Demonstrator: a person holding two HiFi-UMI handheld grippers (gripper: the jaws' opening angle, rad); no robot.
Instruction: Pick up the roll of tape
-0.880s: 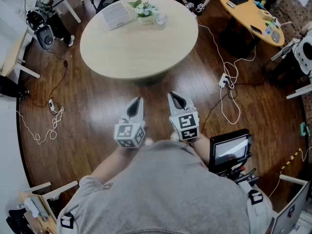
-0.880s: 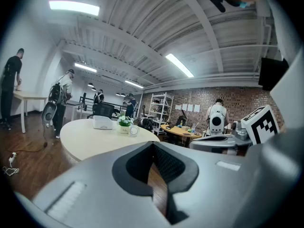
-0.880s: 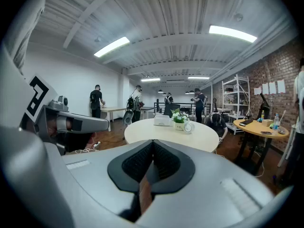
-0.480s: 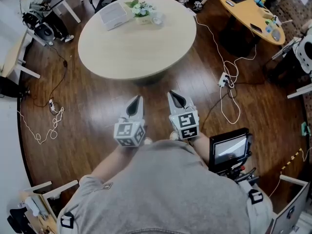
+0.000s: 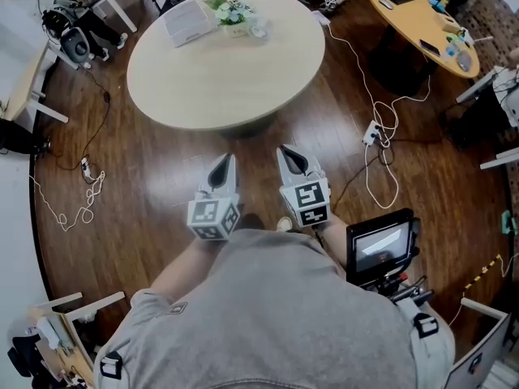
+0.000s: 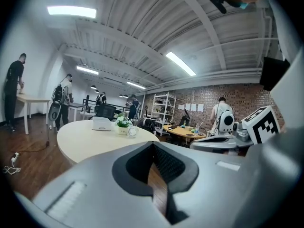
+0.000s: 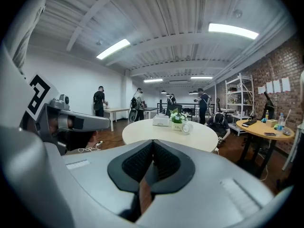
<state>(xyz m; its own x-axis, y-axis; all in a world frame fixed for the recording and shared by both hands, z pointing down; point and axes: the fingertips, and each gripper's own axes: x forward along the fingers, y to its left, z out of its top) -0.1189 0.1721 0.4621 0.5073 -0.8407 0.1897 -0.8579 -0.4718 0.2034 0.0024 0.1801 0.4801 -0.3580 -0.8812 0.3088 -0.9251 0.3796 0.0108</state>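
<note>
A small pale round roll (image 5: 259, 29) lies on the far side of the round table (image 5: 219, 79), beside a flower pot (image 5: 232, 13); it looks like the roll of tape. The same roll (image 6: 132, 132) (image 7: 185, 128) shows small and distant in both gripper views. My left gripper (image 5: 222, 164) and right gripper (image 5: 286, 154) hang side by side over the wood floor, short of the table's near edge, pointing at it. The left gripper (image 6: 152, 144) has its tips together with nothing held. The right gripper (image 7: 153, 143) is shut and empty too.
A white box (image 5: 186, 23) sits left of the flowers. White cables and a power strip (image 5: 374, 132) trail over the floor at the right. A screen on a stand (image 5: 381, 245) stands close at my right. An oval yellow table (image 5: 422, 23) is at the far right, and people stand in the background.
The head view has drifted a little, so the table and its objects sit slightly higher and further left. Both grippers stay side by side and shut.
</note>
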